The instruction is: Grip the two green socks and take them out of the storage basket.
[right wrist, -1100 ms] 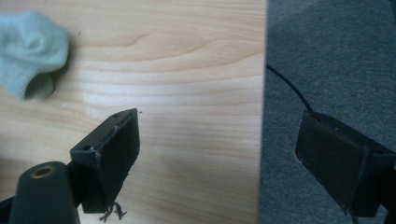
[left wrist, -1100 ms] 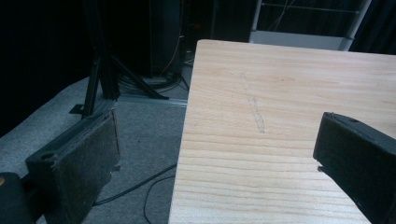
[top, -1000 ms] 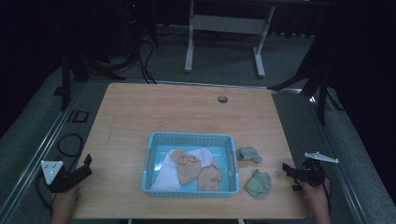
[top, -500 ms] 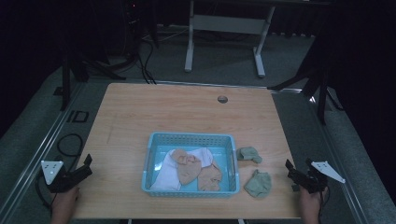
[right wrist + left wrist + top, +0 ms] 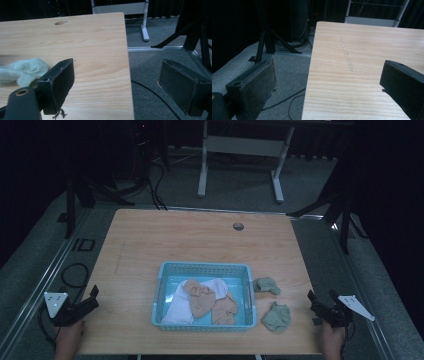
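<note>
A light blue basket [image 5: 204, 268] sits at the near middle of the wooden table [image 5: 200, 240], holding a white cloth [image 5: 180, 306] and tan socks [image 5: 201, 298]. Two green socks lie to its right: one [image 5: 266, 284] beside the basket's far corner, also seen in the right gripper view [image 5: 23, 69], the other [image 5: 276, 316] nearer the front edge. My left gripper [image 5: 86, 303] stands open at the table's left edge, jaws wide in its own view [image 5: 327, 82]. My right gripper [image 5: 321, 299] is open at the right edge, straddling that edge in its own view [image 5: 116, 80].
A round cable hole [image 5: 238, 226] lies near the table's far edge. Black stand legs [image 5: 327, 205] and a white frame [image 5: 240, 145] stand on the grey carpet beyond. Cables [image 5: 75, 275] trail on the floor at the left.
My right gripper has drawn back from beside the near green sock to the table's right edge, its grey plate swinging outward. The left gripper has stayed put.
</note>
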Motion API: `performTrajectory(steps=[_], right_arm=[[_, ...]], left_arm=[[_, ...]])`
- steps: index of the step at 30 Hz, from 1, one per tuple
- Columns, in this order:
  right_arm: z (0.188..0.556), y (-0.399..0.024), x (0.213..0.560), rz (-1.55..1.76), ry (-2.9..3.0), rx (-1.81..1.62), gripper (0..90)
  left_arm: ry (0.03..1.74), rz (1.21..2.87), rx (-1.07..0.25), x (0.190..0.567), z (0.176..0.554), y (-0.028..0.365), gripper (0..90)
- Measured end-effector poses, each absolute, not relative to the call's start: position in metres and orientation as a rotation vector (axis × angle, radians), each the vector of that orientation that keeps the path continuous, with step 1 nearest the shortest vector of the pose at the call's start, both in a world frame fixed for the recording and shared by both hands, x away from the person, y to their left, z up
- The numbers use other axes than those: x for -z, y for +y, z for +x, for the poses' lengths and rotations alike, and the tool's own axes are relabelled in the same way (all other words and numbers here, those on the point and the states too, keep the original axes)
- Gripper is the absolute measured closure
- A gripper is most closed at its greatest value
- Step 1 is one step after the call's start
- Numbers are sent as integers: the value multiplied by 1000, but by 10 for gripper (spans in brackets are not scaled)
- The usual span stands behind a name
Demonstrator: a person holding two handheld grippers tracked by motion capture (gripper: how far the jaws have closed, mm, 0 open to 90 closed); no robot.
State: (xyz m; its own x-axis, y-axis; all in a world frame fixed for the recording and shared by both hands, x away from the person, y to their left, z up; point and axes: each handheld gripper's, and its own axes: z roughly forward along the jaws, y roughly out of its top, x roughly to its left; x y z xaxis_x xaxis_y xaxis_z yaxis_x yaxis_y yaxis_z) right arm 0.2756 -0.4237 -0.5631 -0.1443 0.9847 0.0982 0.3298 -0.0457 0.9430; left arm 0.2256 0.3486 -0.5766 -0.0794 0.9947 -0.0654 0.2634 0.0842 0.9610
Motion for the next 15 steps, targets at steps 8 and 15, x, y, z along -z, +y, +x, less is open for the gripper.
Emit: performTrajectory(steps=[8, 15], right_arm=[[276, -427, 563, 1474, 1500, -1179, 130], [277, -426, 563, 1469, 1522, -1160, 132]], left_arm=[[1494, 1312, -1064, 577, 226, 349, 7], [1492, 1312, -1063, 577, 225, 349, 7]])
